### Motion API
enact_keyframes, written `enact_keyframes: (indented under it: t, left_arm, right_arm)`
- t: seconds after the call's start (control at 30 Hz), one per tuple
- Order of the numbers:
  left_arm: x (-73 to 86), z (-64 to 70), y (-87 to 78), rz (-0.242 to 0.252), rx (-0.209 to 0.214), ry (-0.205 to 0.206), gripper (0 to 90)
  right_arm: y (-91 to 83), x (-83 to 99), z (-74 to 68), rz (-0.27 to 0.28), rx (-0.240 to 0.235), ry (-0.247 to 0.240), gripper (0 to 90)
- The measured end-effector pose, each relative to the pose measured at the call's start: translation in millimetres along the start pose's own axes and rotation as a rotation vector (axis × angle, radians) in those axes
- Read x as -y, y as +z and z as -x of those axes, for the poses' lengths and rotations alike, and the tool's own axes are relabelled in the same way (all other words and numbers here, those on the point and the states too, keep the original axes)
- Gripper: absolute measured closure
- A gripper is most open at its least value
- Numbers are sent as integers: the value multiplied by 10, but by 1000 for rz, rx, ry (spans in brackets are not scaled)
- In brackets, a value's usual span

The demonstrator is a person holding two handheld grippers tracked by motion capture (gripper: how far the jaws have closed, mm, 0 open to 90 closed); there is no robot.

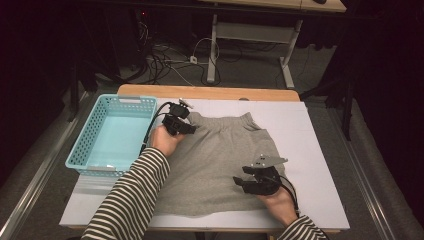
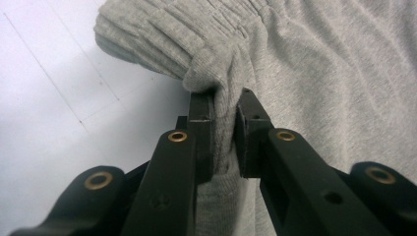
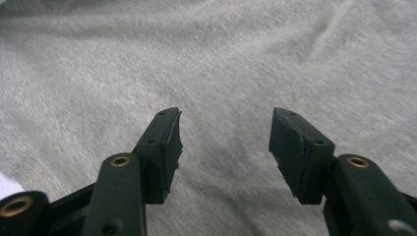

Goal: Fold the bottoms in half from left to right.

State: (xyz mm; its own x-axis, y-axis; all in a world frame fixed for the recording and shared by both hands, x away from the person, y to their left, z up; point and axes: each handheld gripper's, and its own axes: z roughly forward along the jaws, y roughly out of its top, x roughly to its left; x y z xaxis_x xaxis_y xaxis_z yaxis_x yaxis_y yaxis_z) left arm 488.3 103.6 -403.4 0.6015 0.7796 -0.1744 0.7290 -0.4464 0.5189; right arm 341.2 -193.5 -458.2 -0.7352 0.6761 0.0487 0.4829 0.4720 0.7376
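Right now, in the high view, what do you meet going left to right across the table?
Blue basket → left gripper, shut on the waistband of the grey shorts → right gripper, open over the shorts → bare white table top.

High view overhead, facing forward-down; both gripper views close, low over same grey garment (image 1: 220,155)
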Motion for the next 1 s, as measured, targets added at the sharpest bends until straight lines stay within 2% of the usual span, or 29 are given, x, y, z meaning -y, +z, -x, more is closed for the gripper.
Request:
enact_keyframes:
  t: [0.17,0.3,0.4,0.6,0.8,1.0]
  left_arm:
    - [-8,10,-25,9,6,-3,779]
    - [-11,39,-57,24,17,-3,779]
    - [-18,64,-78,38,46,-7,779]
    - [-102,154,-120,25,37,41,778]
    - [-112,193,-197,16,46,60,776]
    - [-83,186,-253,14,50,70,776]
  right_arm:
    - [2,12,13,-11,-9,12,477]
    - [-13,1,-24,-1,-13,-4,485]
    - [-26,4,-54,7,-27,-9,490]
    - [-25,-27,-102,-1,-56,-1,500]
    - [69,-121,-265,-31,-105,-36,502]
    - [237,-211,-530,-70,-156,-98,497]
